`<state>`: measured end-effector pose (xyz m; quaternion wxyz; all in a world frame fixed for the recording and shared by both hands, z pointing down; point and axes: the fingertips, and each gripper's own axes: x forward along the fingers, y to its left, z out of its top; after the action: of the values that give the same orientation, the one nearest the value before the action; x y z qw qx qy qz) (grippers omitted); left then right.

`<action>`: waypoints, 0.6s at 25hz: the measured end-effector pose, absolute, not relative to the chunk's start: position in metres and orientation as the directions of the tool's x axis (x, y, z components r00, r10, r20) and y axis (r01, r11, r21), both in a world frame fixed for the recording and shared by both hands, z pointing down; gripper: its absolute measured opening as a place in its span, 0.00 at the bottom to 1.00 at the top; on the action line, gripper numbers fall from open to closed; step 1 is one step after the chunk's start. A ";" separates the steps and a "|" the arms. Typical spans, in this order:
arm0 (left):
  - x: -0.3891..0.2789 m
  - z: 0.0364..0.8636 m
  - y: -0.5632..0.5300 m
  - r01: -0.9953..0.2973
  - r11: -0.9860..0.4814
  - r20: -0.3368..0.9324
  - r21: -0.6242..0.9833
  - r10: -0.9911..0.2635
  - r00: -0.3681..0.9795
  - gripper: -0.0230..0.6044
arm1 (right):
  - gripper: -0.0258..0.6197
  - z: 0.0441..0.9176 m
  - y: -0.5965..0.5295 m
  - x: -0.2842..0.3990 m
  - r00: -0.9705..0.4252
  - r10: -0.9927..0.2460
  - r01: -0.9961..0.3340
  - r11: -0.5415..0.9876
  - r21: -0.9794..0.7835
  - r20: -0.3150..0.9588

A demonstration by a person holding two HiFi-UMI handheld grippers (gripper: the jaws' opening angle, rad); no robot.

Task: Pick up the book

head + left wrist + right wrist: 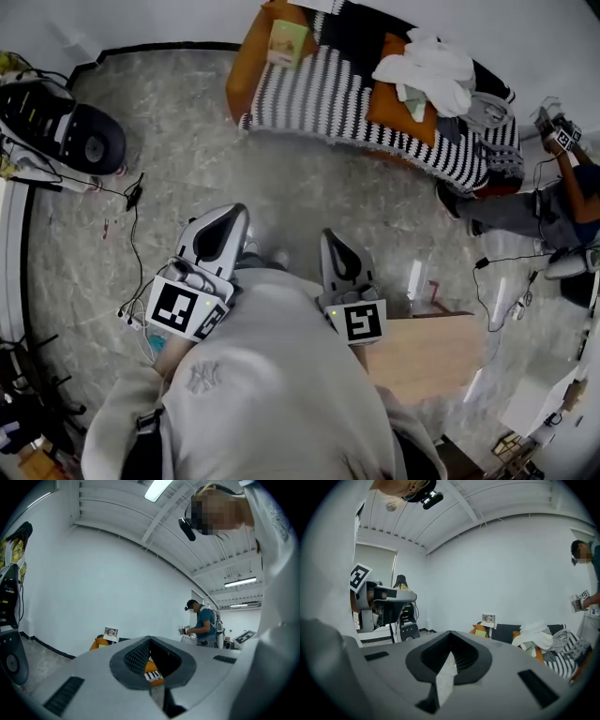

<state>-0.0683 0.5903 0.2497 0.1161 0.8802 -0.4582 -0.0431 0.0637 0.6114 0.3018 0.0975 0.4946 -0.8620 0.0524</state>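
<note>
The book (288, 42), with a pale green cover, leans upright against an orange cushion at the left end of the sofa (309, 98), far across the floor. It shows small in the left gripper view (110, 633) and in the right gripper view (488, 620). I hold both grippers close to my body, well short of the sofa. My left gripper (228, 225) is shut and holds nothing, its closed tips (150, 639) pointing level at the sofa. My right gripper (336, 246) is also shut and empty, its jaws (451, 645) meeting in front of the floor.
A striped blanket and a pile of white clothes (427, 70) cover the sofa. Another person (553, 197) with grippers is at the right. A wooden tabletop (436, 356) lies by my right side. Black equipment (61, 131) and cables (131, 197) sit at the left on the marble floor.
</note>
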 end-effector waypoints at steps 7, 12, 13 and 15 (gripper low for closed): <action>-0.043 0.248 0.607 -0.789 -0.564 0.010 0.243 -0.812 0.583 0.05 | 0.07 0.297 0.629 0.083 -0.534 -0.828 -0.844 0.535 -0.042 0.172; -0.046 0.245 0.629 -0.807 -0.544 0.024 0.230 -0.826 0.563 0.05 | 0.07 0.292 0.650 0.082 -0.575 -0.805 -0.817 0.572 -0.070 0.145; -0.049 0.245 0.631 -0.812 -0.536 0.027 0.229 -0.831 0.556 0.05 | 0.07 0.292 0.652 0.080 -0.583 -0.800 -0.812 0.578 -0.076 0.143; -0.052 0.246 0.632 -0.821 -0.523 0.033 0.230 -0.839 0.543 0.05 | 0.07 0.295 0.654 0.078 -0.590 -0.793 -0.807 0.585 -0.084 0.149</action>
<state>-0.0525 0.6316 0.2461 0.1099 0.8716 -0.4761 -0.0409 0.0780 0.6543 0.2951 0.0476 0.4501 -0.8888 0.0716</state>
